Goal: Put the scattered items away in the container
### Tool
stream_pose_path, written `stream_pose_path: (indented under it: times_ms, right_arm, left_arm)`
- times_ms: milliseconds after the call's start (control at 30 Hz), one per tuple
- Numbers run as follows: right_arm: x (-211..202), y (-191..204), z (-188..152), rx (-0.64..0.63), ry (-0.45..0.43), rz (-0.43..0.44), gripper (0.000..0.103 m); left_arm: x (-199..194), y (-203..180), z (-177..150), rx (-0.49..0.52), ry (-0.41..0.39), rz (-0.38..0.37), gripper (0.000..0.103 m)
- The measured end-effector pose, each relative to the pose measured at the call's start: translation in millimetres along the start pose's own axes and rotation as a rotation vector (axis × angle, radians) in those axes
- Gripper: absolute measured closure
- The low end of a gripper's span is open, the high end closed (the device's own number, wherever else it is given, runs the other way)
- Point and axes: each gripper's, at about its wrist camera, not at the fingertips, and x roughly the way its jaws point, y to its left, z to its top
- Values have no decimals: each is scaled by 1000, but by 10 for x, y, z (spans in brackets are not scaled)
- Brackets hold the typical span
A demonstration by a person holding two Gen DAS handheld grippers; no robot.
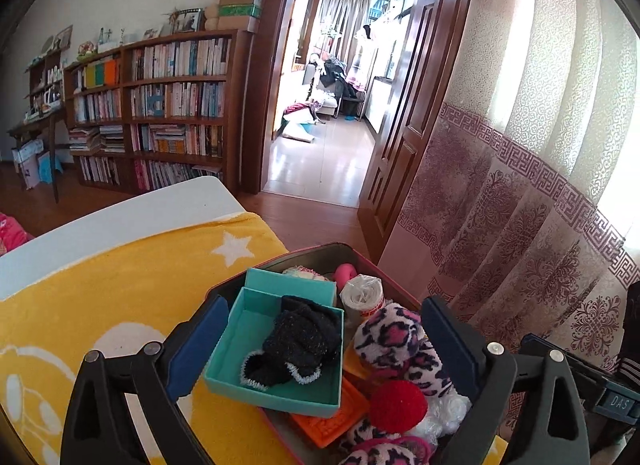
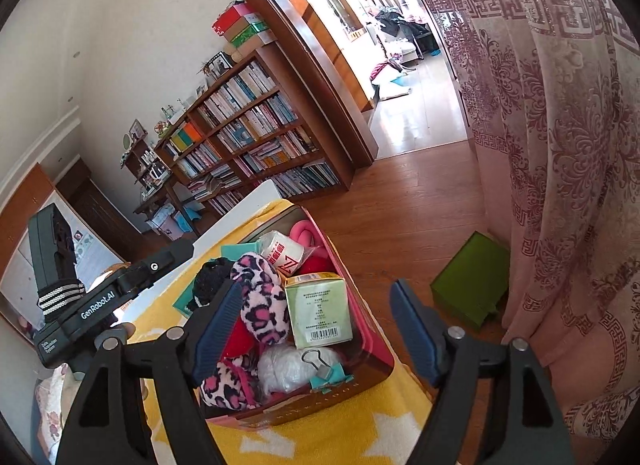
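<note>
Both grippers are hovering over the container (image 2: pixel 372 353), a pink-walled tin sitting on the yellow star towel (image 1: pixel 120 285) on the white surface (image 1: pixel 120 217).

Left gripper (image 1: pixel 320 345): fingers (image 1: pixel 196 345) are standing wide apart, holding nothing. The teal box (image 1: pixel 280 377) with the black sock (image 1: pixel 300 341) in it is lying between them, pads clear of its walls. The box is tilted on top of the pile, lower centre of the left wrist frame.

Right gripper (image 2: pixel 316 337): fingers (image 2: pixel 218 329) are also spread wide, gripping nothing. The green carton (image 2: pixel 320 311) is sitting upright between them, closer to the left pad but not visibly pressed.

Also in the container: leopard-print slippers (image 2: pixel 260 301), a white roll (image 2: pixel 282 253), a red ball (image 1: pixel 398 405), a binder clip (image 2: pixel 324 369).

The key relation: nothing is showing loose on the towel, so I'm reading the tidying as nearly done. One green box (image 2: pixel 472 285) is lying on the floor at right centre of the right wrist frame, beside the curtain (image 2: pixel 560 185), long axis running roughly lower left to upper right. It's beyond and right of the right fingers, so the right hand is nearer. Can't tell if it's part of the job.
</note>
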Motion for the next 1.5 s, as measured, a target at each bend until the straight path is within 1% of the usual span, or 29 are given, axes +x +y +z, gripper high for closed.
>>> stream_pose_path:
  times_ms: [100,200,267,333,433,467,500,567,633,700,867,1100,1167,1300,1367,1500]
  right_arm:
    - [-26,45,-107,-23,15,-11,23]
    - [-65,108,-228,-50,22,-25,22]
    - [-94,156,-312,-64,24,-33,22]
    - [-129,215,-392,-75,31,-25,22]
    - [-197,319,-471,-97,31,-12,22]
    - [-230,357,-495,-109,24,-14,22]
    - [-278,404,-521,-126,14,-18,22]
    - [-361,489,-569,-159,-8,-25,21]
    - [-428,568,-613,-180,-18,-19,21]
    - [-480,613,-652,-186,-23,-8,20]
    - [-590,681,-761,-194,-36,-3,20]
    - [-700,724,-870,-202,-50,-4,20]
    - [-739,721,-894,-201,-58,-12,20]
    - [-820,695,-938,-204,-77,-32,20]
    - [-841,680,-954,-208,-80,-42,20]
    - [-850,635,-966,-204,-83,-50,20]
  left_arm:
    - [-216,41,-143,20,-20,69,3]
    - [-402,68,-289,4,-24,92,3]
    - [-502,66,-372,-3,-24,127,3]
    - [-595,21,-449,29,-41,186,3]
    - [-736,-34,-547,65,-67,297,3]
    - [-791,-45,-570,70,-77,321,2]
    - [-849,-56,-593,71,-87,329,1]
    - [-962,-63,-649,56,-100,297,1]
    - [-1034,-76,-686,27,-94,255,1]
    - [-1098,-61,-731,1,-87,240,1]
    - [-1257,-83,-850,-20,-85,247,1]
    - [-1447,-233,-970,17,-103,286,1]
    - [-1490,-255,-986,9,-107,271,1]
    - [-1498,-270,-1001,-11,-81,202,1]
    - [-1471,-306,-1015,-7,-67,194,1]
    - [-1417,-370,-1037,10,-45,205,1]
